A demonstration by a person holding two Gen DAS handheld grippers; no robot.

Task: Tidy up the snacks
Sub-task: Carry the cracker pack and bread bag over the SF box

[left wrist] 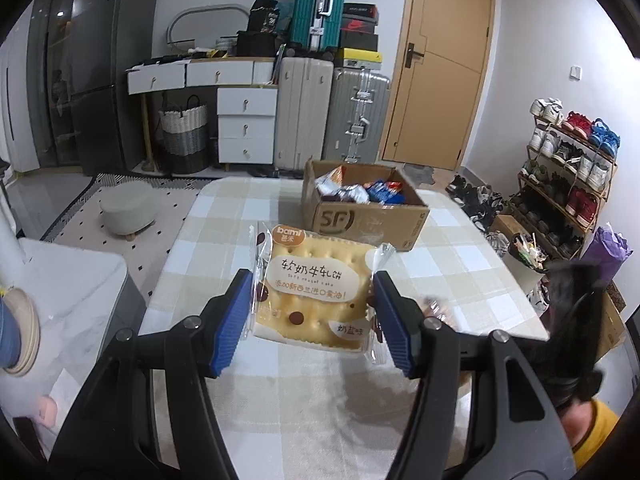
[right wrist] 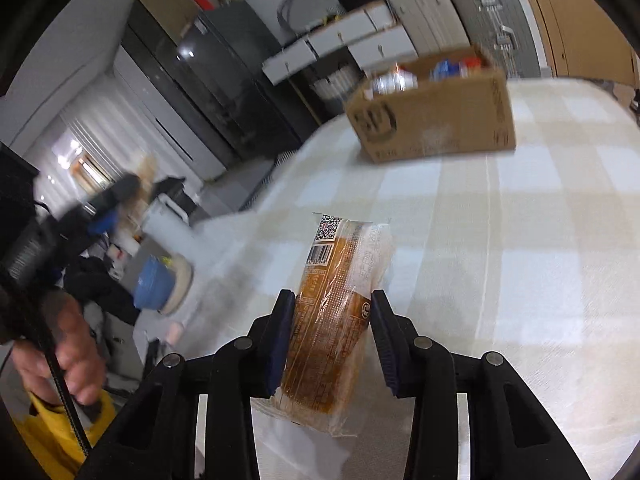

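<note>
Left wrist view shows my left gripper (left wrist: 314, 312) holding a yellow cracker packet (left wrist: 310, 292) flat between the two blue pads, above the checked tablecloth (left wrist: 224, 216). The pads press on the thin sides of the wrapper, so I should keep this pressure even and not squeeze more, because I judge the cracker inside can break. In the right wrist view my right gripper (right wrist: 330, 340) is closed on a brown packet (right wrist: 334, 320), which stands on its edge and is lifted over the table. The cardboard box (left wrist: 360, 216) with other snacks inside waits further ahead, well apart from both packets. To do this step well, I think I must carry one packet at a time over the open top, come low, and only then let go.
</note>
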